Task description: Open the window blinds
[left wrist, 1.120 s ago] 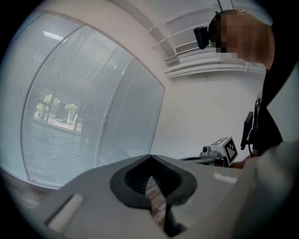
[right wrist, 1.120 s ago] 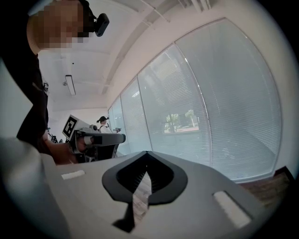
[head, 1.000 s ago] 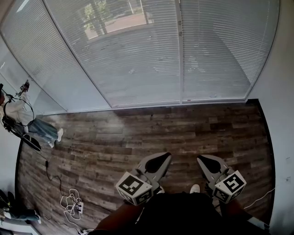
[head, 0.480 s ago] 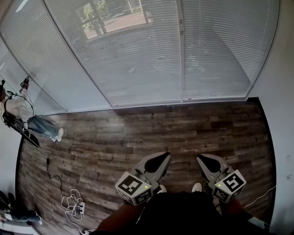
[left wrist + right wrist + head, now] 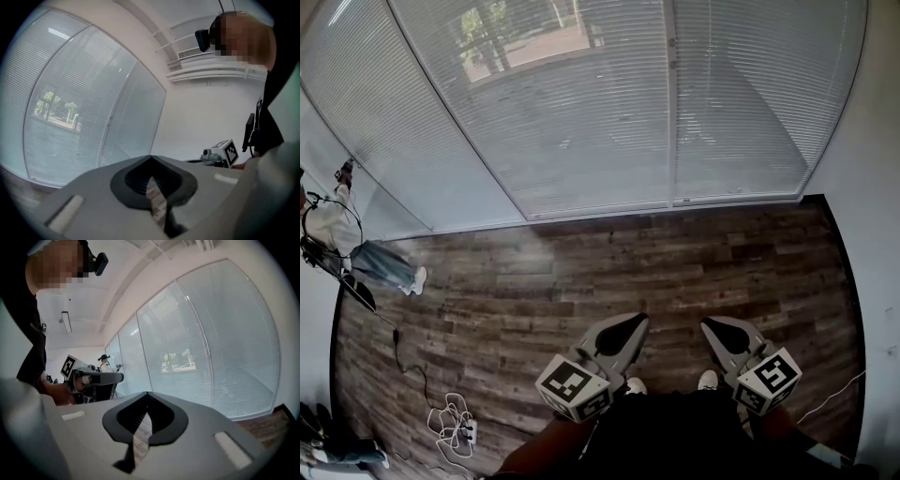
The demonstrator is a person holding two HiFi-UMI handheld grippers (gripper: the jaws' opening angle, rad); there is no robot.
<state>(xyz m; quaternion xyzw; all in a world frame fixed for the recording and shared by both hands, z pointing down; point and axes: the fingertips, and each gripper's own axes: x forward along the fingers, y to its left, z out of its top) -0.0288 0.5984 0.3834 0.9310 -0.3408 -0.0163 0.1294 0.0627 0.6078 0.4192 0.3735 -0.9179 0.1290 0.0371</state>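
Note:
White slatted blinds [image 5: 581, 122] hang lowered over the tall window panes at the far side of the wood floor; trees and a street show dimly through the slats. The blinds also fill the left gripper view [image 5: 70, 117] and the right gripper view [image 5: 211, 348]. My left gripper [image 5: 628, 326] and right gripper [image 5: 717, 330] are held low, close to my body, well short of the window. Both are shut with nothing between the jaws. From its own camera the left gripper [image 5: 151, 176] shows only a thin slit, and so does the right gripper [image 5: 146, 411].
A vertical frame post [image 5: 669, 103] splits the blinds. A white wall [image 5: 874, 234] bounds the right side. A person [image 5: 342, 239] stands at the far left by the glass. A coiled cable and power strip [image 5: 450, 422] lie on the wood floor [image 5: 628, 262] at the lower left.
Both grippers stay shut in nearly the same place. My shoe tips have come a little further into view, and the person at the left has shifted slightly.

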